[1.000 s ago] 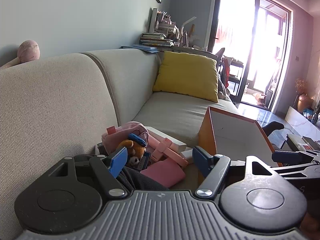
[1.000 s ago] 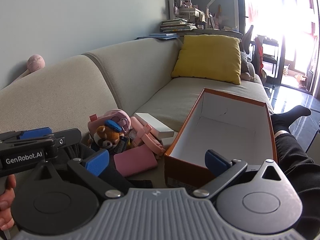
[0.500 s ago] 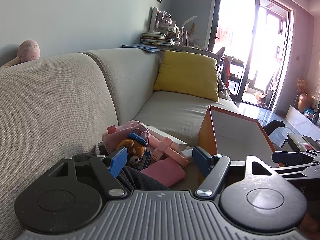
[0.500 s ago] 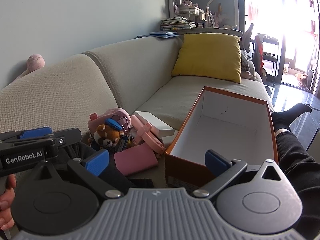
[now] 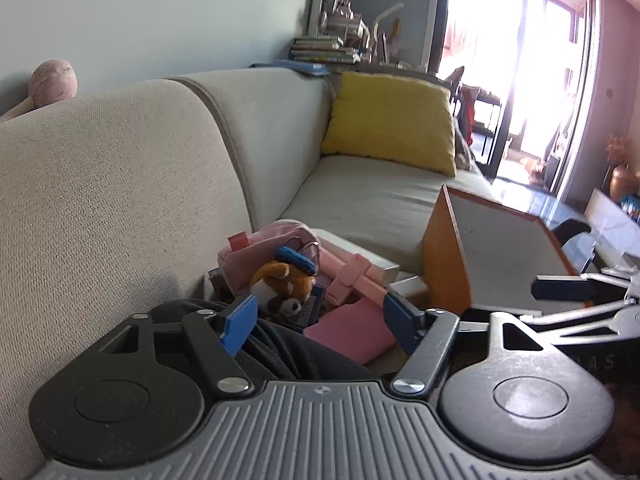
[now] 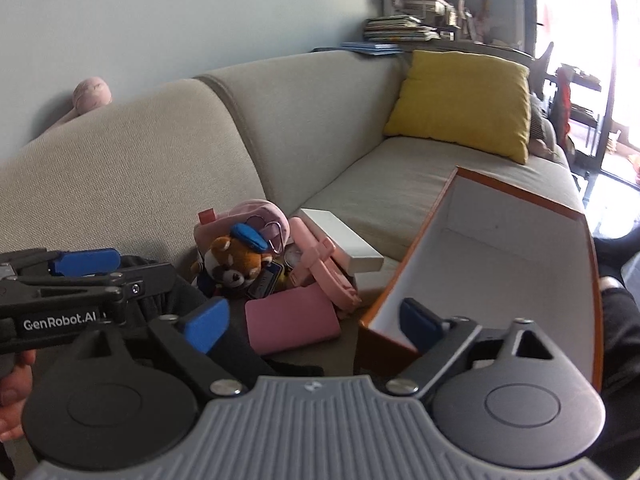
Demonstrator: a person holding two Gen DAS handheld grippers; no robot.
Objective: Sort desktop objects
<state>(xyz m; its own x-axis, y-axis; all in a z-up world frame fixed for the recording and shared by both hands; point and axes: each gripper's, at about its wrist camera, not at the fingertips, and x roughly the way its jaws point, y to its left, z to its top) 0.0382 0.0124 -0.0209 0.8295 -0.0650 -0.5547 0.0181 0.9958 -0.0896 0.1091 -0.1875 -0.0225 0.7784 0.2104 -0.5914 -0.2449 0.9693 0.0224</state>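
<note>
Each handheld unit has a grey ribbed housing, two black round-ended side plates with triangular cut-outs, and black linkage arms fixed by silver screws. The left gripper [image 5: 320, 322] and right gripper [image 6: 316, 318] carry blue finger pads [image 5: 239, 323]. White "GenRobot.AI" lettering marks the side bar. The person wears dark trousers [image 6: 618, 344]

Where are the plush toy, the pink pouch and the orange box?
plush toy [image 6: 236, 260]: right wrist view, on its face.
pink pouch [image 6: 290, 318]: right wrist view, top face.
orange box [image 6: 492, 264]: right wrist view, white inside floor.
</note>
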